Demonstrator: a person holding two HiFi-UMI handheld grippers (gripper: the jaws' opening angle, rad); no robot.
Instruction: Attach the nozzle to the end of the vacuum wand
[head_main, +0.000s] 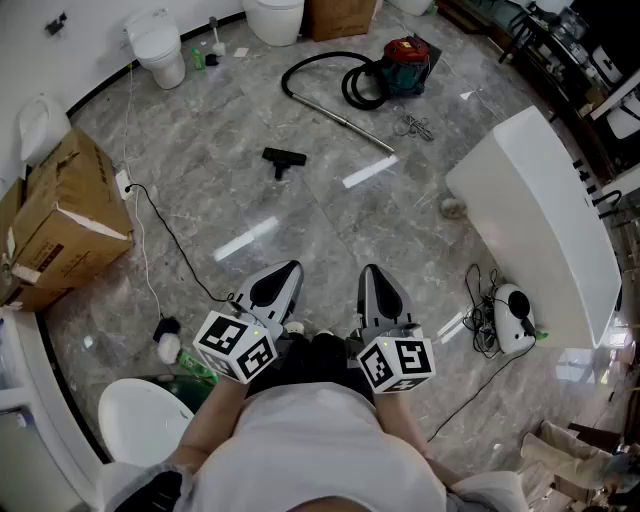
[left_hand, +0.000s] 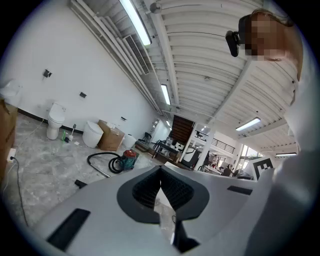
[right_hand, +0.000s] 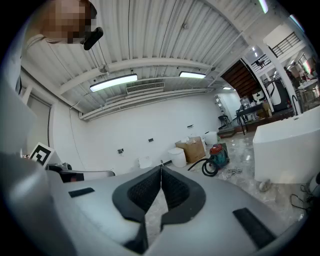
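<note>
A small black nozzle lies on the grey marble floor, far ahead of me. Beyond it the metal wand lies flat, joined by a black hose to a red and teal vacuum. My left gripper and right gripper are held side by side close to my body, both shut and empty. In the left gripper view the shut gripper points toward the vacuum and nozzle. The right gripper also faces the vacuum.
A cardboard box stands at the left, with a black cable trailing across the floor. A large white tub fills the right side, a white device with cords beside it. Toilets line the far wall.
</note>
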